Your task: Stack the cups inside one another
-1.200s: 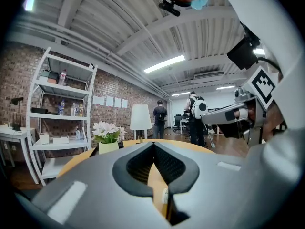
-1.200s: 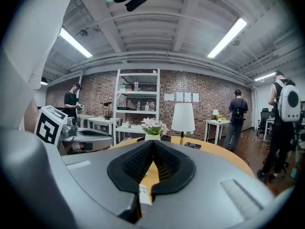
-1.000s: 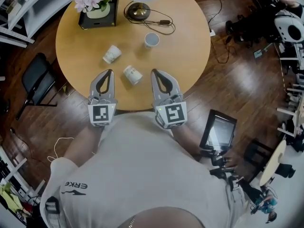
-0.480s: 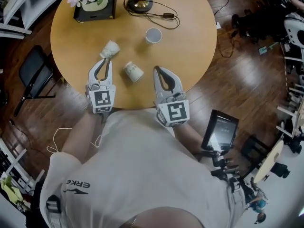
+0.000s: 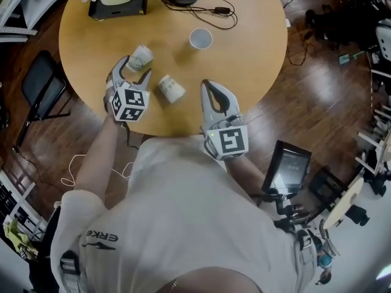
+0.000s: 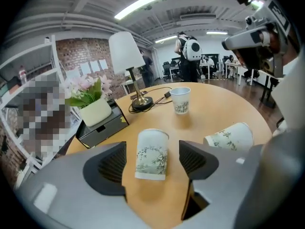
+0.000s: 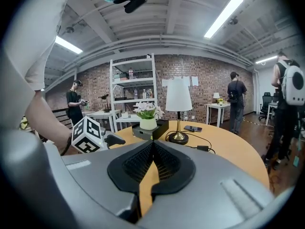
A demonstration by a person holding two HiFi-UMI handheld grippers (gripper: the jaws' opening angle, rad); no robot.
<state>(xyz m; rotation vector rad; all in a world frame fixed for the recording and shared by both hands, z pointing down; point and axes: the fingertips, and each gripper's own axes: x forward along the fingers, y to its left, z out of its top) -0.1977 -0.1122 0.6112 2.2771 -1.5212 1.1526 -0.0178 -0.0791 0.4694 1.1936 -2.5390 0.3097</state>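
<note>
A paper cup [image 6: 152,154] printed with bamboo sits on the round wooden table [image 5: 244,66]. It is framed between the jaws of the left gripper [image 5: 132,72] and touches neither pad. Whether it stands or lies tipped is hard to tell. That gripper has just swung down to the cup, and its jaws have just been opening. They now stand spread around it, gripping nothing, ready to close. A second cup [image 5: 171,88] lies on its side nearby, and a third [image 5: 200,38] stands upright farther off. The right gripper [image 7: 151,151], clenched on nothing, hangs near the table edge. No cups are nested yet.
</note>
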